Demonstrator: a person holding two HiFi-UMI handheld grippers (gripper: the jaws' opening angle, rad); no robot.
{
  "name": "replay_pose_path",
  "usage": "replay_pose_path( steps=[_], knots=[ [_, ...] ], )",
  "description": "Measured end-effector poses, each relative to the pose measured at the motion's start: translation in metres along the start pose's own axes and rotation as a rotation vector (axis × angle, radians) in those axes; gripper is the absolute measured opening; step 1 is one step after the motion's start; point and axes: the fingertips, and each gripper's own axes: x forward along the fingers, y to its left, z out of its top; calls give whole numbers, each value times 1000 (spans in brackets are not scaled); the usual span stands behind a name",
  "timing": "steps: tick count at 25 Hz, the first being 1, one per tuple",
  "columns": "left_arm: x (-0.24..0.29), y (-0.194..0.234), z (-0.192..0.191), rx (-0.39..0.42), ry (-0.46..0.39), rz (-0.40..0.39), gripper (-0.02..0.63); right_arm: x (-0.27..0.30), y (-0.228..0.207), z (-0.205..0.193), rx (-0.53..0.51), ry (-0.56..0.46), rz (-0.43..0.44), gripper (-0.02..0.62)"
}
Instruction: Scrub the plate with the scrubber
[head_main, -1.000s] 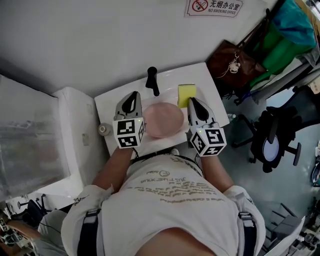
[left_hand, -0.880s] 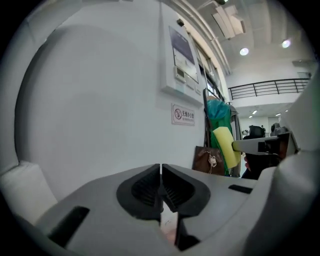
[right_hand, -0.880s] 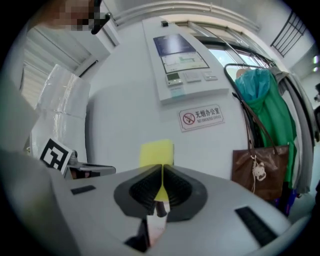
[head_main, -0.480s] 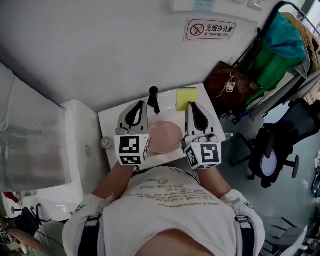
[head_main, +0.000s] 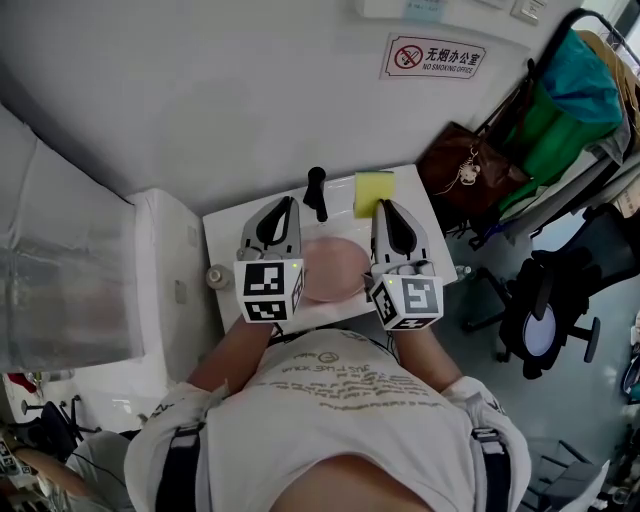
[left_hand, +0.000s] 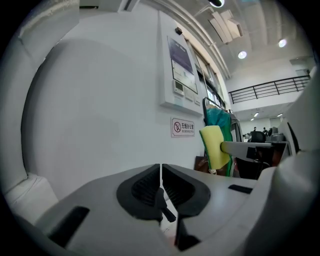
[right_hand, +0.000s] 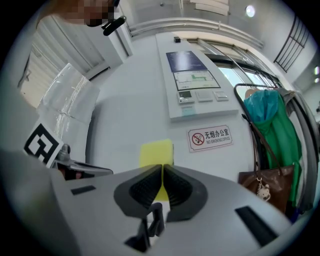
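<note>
A round pink plate (head_main: 333, 270) lies in the white basin (head_main: 225, 235), below and between my two raised grippers. My right gripper (head_main: 385, 208) (right_hand: 162, 170) is shut on the yellow scrubber (head_main: 373, 192) (right_hand: 156, 154), which sticks out past its tips. In the left gripper view the scrubber (left_hand: 214, 147) hangs in the air at the end of the right gripper's jaws, in front of the wall. My left gripper (head_main: 285, 205) (left_hand: 161, 167) is shut, its jaws touching with nothing between them. Both grippers are held well above the plate, to its left and right.
A black faucet (head_main: 318, 190) stands at the basin's back edge between the grippers. A small bottle (head_main: 215, 275) sits at the basin's left rim. A brown bag (head_main: 470, 160), hanging green clothes (head_main: 570, 90) and an office chair (head_main: 545, 290) crowd the right. The wall (head_main: 200, 100) is close ahead.
Both grippers have risen from beside the plate toward the camera. The scrubber has come up with the right gripper. The plate has stayed in the basin.
</note>
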Motion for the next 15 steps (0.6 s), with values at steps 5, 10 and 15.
replay_pose_path(
  steps=[5, 10, 15],
  knots=[
    [5, -2, -9, 16, 43, -2, 26, 1, -2, -8, 11, 20, -1, 35],
    [10, -4, -11, 22, 56, -1, 23, 3, -4, -11, 10, 28, 3, 35],
    [11, -7, -13, 11, 57, -2, 23, 2, -8, -15, 11, 40, 7, 35]
  ],
)
